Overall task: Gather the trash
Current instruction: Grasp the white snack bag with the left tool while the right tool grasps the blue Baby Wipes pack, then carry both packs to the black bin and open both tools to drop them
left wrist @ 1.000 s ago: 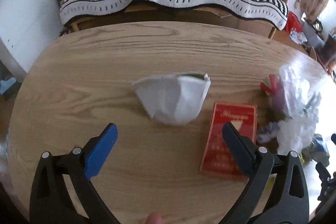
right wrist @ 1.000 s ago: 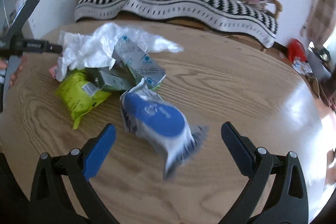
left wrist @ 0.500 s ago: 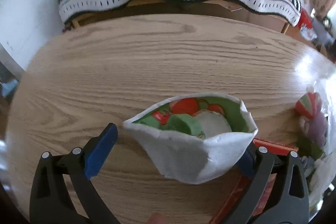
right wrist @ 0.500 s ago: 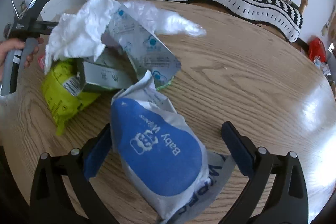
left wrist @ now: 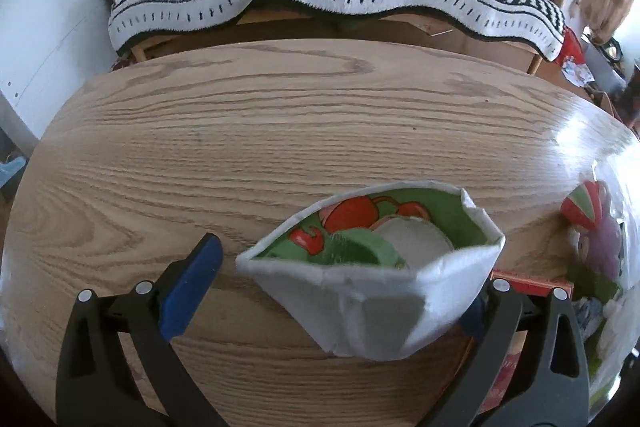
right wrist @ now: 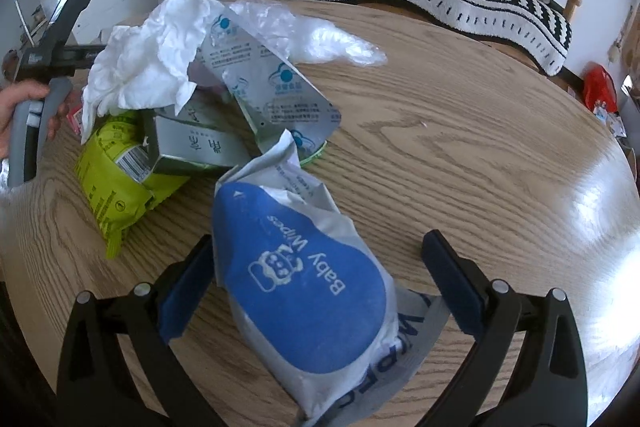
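Left tool (left wrist: 340,291): wide, now straddling white pouch (left wrist: 372,291), lower centre. Right tool (right wrist: 320,287): wide, closer around wipes pack (right wrist: 308,283). We judge both grasps imminent.

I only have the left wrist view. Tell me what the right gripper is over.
Observer: The right gripper is open, straddling a blue-and-white Baby Wipes pack that lies on the table.
Operator: Report what lies behind that pack.
Observer: A heap: a yellow-green snack bag, a grey carton and a silver foil pouch, with crumpled white tissue on top.
Operator: Say whether the fingers touch the pack.
Observer: The right-hand finger stands clear of it. The other sits at the pack's edge, and I cannot tell if they touch.
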`<state>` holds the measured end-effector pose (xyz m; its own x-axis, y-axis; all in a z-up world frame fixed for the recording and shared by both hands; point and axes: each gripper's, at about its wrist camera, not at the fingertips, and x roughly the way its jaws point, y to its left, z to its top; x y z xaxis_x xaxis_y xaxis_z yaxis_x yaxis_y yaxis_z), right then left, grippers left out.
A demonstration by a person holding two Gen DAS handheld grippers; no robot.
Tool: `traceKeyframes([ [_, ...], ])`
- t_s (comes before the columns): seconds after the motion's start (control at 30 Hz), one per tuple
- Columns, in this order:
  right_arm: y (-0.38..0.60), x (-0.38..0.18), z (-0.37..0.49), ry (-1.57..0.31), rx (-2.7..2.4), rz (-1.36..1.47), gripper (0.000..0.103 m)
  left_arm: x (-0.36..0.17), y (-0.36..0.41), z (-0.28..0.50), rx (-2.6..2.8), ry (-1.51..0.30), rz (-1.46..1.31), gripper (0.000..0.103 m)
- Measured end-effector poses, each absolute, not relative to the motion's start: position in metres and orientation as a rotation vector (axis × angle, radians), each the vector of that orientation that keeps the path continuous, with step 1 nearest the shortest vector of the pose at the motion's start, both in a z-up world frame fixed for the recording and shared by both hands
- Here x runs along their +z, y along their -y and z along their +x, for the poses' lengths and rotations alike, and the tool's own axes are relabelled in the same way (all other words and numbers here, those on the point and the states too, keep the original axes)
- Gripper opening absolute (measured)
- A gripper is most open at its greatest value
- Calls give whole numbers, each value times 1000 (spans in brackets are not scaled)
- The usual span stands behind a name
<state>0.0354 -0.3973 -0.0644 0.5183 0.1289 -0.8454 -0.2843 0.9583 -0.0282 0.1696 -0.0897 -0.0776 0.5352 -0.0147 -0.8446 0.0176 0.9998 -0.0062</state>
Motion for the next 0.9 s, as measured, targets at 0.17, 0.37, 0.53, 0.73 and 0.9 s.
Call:
traceKeyframes([
  [0.17, 407, -53, 30, -988, 226, -65, 37, -69, 75, 157, -87, -995, -41, 72],
  [0.37, 429, -45, 8, -965, 153, -4, 33, -51, 75, 132, -137, -976, -48, 72],
  [0.53, 432, -25, -16, -925, 124, 12, 30, -33, 77, 108, -158, -951, -50, 72],
  [0.73, 429, -2, -51, -879, 122, 41, 28, 0, 85, 65, -206, -905, -50, 72],
  [0.9, 438, 17, -99, -819, 92, 96, 26, 34, 134, 6, -347, -839, 24, 72],
])
